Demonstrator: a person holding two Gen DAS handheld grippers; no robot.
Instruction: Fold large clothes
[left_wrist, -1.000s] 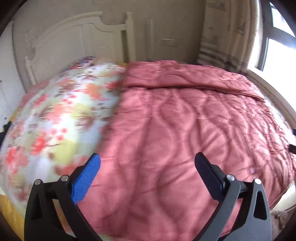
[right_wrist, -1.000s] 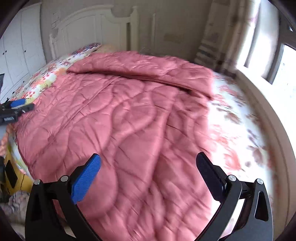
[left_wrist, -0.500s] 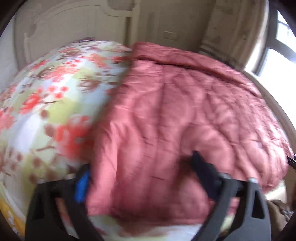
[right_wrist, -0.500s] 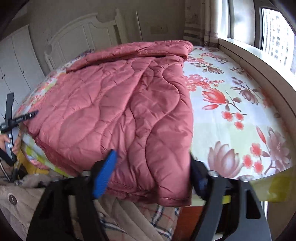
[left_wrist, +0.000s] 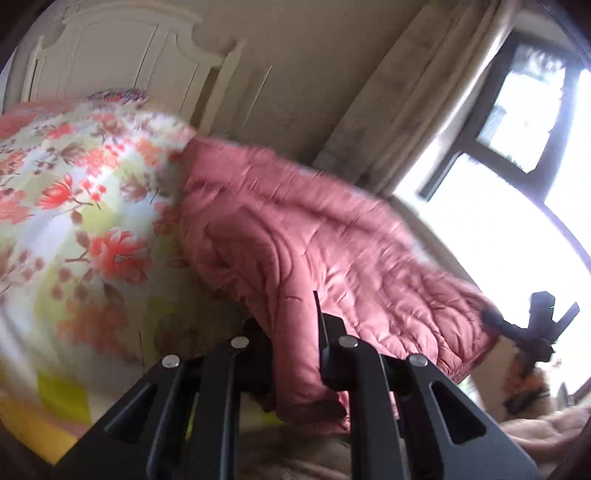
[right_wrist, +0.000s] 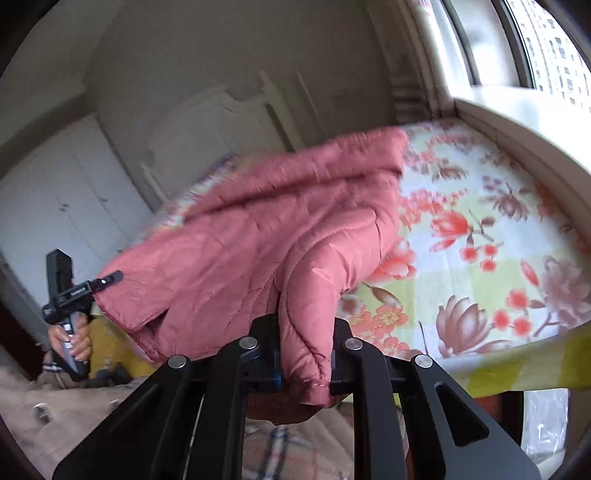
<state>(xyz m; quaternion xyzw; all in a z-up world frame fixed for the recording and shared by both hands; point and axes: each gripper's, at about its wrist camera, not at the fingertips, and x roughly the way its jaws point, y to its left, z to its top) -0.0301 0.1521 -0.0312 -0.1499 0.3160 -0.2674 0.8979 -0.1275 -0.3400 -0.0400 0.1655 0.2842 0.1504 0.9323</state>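
Now both tongs are pressed together on the near hem of the pink quilted coat (left_wrist: 295, 236), their jaws having just been closing with fabric between them. The left tongs (left_wrist: 295, 350) pinch a fold at one corner of the hem, and the right tongs (right_wrist: 304, 354) pinch the other corner. From each pair, the coat runs straight ahead and away across the floral bed (right_wrist: 480, 236) toward the headboard (left_wrist: 122, 48), so its long axis lies along the line the tongs point. In the left view the right tongs show far off to the right, at the hem's other end; in the right view the left tongs sit far left. Neither hand is nearer: the hem stretches between them, which I judge suits carrying it forward over the coat's far end.
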